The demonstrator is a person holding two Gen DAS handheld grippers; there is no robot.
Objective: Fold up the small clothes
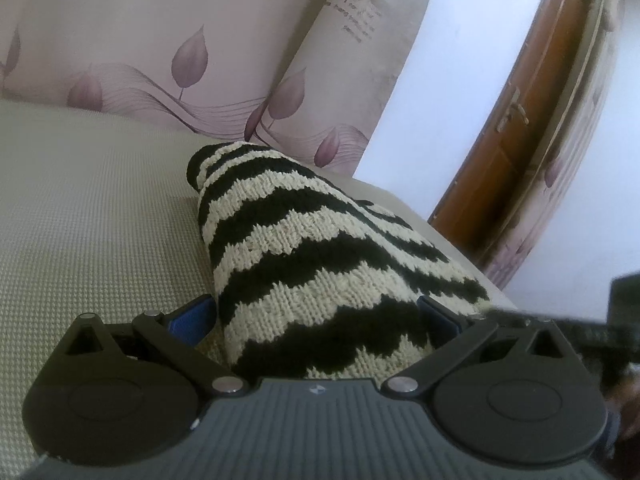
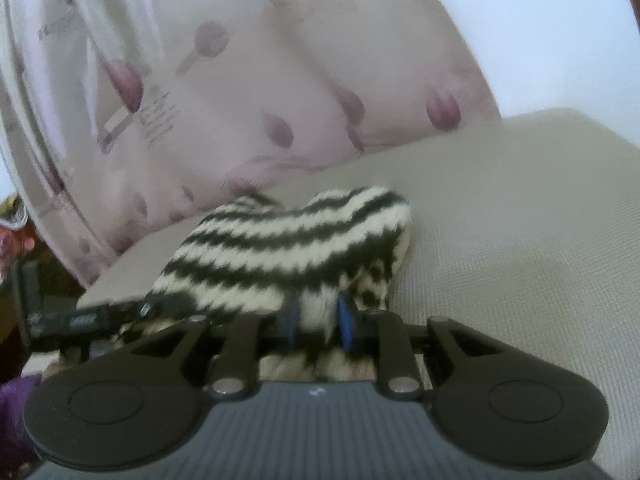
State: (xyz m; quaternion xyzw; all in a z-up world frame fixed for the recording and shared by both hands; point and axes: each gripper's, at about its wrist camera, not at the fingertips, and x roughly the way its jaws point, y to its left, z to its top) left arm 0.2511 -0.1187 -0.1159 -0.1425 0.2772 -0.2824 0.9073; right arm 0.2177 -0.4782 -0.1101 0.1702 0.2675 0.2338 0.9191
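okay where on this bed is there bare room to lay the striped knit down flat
Bare mattress lies open to the left of the striped knit in the left wrist view, bordered behind by the leaf-print headboard. In the right wrist view, bare surface stretches right of the knit. It is crowded near the mattress edge by the wooden door and around both grippers.

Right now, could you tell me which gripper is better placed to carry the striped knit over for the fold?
Probably the right gripper: it is pinched shut on the striped knit. The left gripper is wide open, its fingers merely straddling the knit on the beige cushion.
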